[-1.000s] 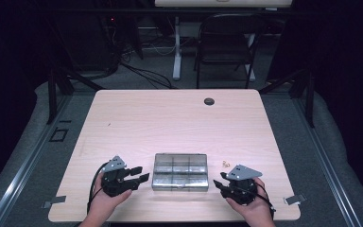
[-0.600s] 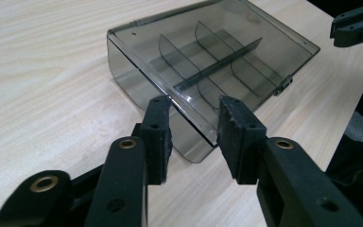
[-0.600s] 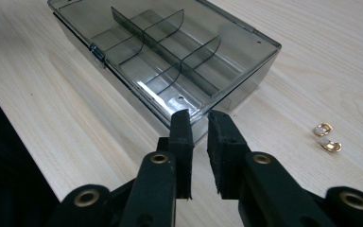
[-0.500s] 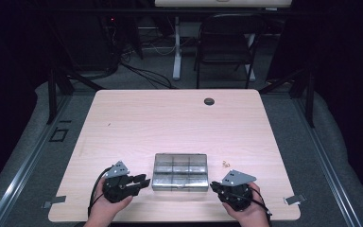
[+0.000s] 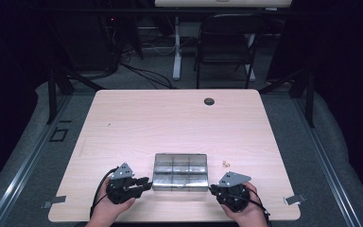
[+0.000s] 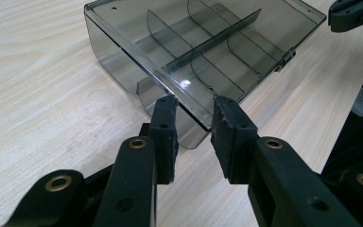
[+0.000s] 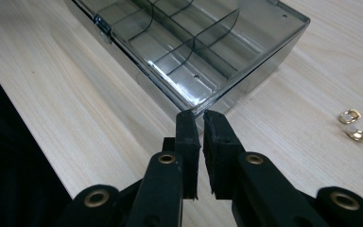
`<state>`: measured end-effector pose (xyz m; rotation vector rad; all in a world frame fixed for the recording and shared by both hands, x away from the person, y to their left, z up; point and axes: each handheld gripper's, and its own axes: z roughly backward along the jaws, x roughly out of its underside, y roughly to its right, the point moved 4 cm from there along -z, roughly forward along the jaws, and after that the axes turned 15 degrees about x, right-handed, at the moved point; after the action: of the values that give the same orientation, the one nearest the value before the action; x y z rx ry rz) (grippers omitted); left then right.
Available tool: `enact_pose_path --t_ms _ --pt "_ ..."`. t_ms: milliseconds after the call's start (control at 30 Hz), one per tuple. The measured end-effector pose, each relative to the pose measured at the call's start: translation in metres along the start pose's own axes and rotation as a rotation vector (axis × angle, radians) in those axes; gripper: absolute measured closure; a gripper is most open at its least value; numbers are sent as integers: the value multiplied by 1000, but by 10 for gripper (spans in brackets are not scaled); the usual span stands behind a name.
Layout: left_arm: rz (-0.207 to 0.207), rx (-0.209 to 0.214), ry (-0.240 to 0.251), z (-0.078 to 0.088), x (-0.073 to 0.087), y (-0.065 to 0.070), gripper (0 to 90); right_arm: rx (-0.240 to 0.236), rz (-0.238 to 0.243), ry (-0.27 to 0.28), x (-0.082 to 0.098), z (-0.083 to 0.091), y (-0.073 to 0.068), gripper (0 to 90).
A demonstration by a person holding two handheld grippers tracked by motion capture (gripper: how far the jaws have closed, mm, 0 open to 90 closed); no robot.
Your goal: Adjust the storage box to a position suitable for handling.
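Readable text: none in any view.
Labels on clear box (image 5: 180, 171): none legible.
Counter (image 5: 170, 123) markings: none.

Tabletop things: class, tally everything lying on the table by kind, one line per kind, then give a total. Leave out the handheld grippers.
Clear plastic compartment box: 1
Small gold metal pieces: 2
Round black disc near the far edge: 1
Total: 4

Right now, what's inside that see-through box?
The clear box holds thin dividers that split it into compartments, and the ones in sight look empty. Glare on the shut lid hides some corners. Two small gold pieces lie outside it.
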<state>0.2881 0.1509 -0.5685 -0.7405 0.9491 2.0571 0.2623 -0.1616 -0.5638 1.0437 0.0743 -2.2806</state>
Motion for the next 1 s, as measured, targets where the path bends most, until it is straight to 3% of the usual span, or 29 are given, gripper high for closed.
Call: enact_pose_path --t_ms 700,1000 --pt "0 16 4 1 -1 0 703 -15 12 -23 2 -9 -4 873" --pt "3 7 9 3 -1 0 709 -13 -8 9 0 -6 -3 878"
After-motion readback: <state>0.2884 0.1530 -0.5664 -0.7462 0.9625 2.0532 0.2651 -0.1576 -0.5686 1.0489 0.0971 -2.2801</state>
